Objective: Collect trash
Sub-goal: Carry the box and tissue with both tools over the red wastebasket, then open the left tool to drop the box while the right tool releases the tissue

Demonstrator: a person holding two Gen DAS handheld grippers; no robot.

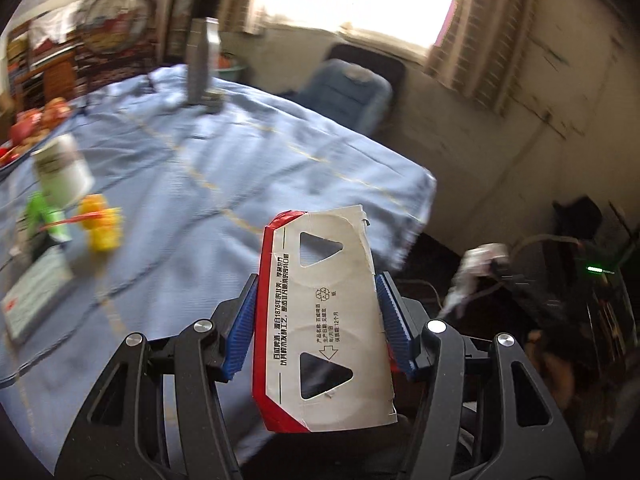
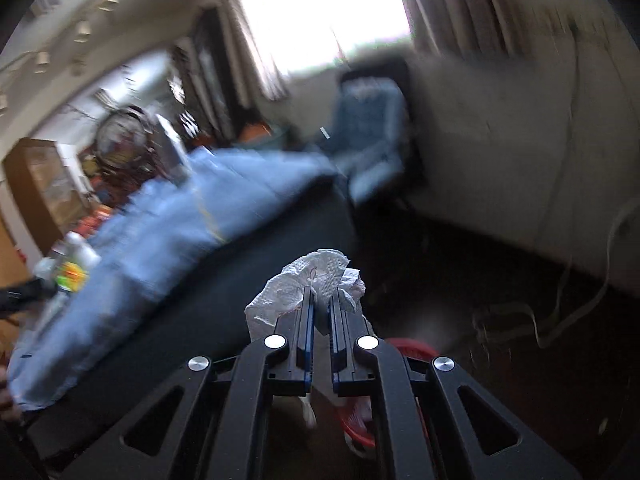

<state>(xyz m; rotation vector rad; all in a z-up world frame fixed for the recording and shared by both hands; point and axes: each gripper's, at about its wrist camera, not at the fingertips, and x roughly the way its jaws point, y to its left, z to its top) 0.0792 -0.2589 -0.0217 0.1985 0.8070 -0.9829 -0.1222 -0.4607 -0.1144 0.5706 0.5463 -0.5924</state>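
Left gripper (image 1: 318,312): I've got the flattened red-and-white carton (image 1: 320,320) pinched between the blue pads, held above the edge of the blue-clothed worktop (image 1: 224,160).
Right gripper (image 2: 320,312): fingers pressed nearly together, and I'm pinching a crumpled white paper towel (image 2: 308,280) off the worktop, over dark floor.
Below right gripper: something red (image 2: 408,348), too blurred to name.
On worktop: yellow toy (image 1: 102,224), white container (image 1: 64,172).

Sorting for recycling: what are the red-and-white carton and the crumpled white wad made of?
Red-and-white carton: thin printed cardboard, matte inside face, torn edges, a recycling mark. Crumpled white wad: soft embossed paper, likely paper towel, judging by its dimpled texture and creases.
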